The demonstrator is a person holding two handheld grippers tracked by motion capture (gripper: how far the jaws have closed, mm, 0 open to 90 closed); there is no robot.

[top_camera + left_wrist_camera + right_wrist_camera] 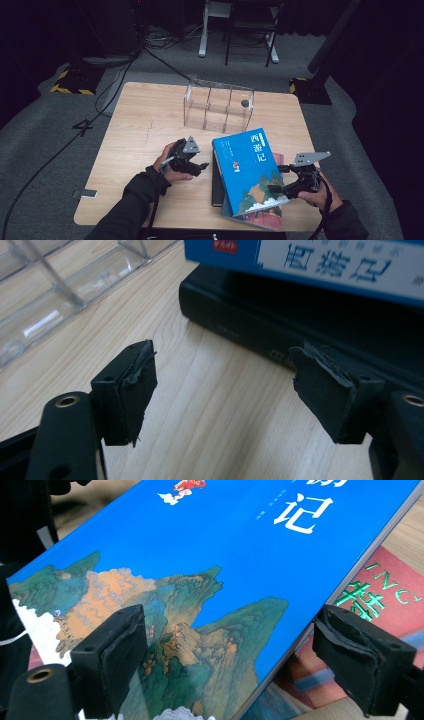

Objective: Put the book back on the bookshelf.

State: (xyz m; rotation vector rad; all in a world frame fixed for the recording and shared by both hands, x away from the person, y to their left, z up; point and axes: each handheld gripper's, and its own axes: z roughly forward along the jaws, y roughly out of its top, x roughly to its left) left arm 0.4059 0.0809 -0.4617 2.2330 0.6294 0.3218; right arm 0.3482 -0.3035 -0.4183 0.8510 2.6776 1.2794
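A person works at a light wooden table (145, 130) with a gripper in each hand, and the business is all at the near right corner, where a small stack of books lies. The blue book (250, 167), its cover showing white characters and a painted mountain scene, sits on top and is tilted, its near end lifted off the pile. The right gripper (287, 185) has that near end: in the right gripper view one jaw lies over the painted cover and the other sits beyond the book's long edge, so the jaws straddle the edge, though I cannot tell from here whether the pads actually press on it. Under the blue book lies a red book (395, 592) with green lettering, peeking out toward the table's right edge, and a black book (240, 315) lies flat on the wood on the stack's left side, partly covered by the blue one. The left gripper (200, 167) hangs just left of the stack, close to the black book's spine, its jaws spread with only bare tabletop between them; the worn pads (132, 385) touch nothing. A clear acrylic organizer (218, 106) with upright dividers stands toward the far edge of the table, about midway along it, well apart from the books, with a small dark object (245, 103) in its right compartment.
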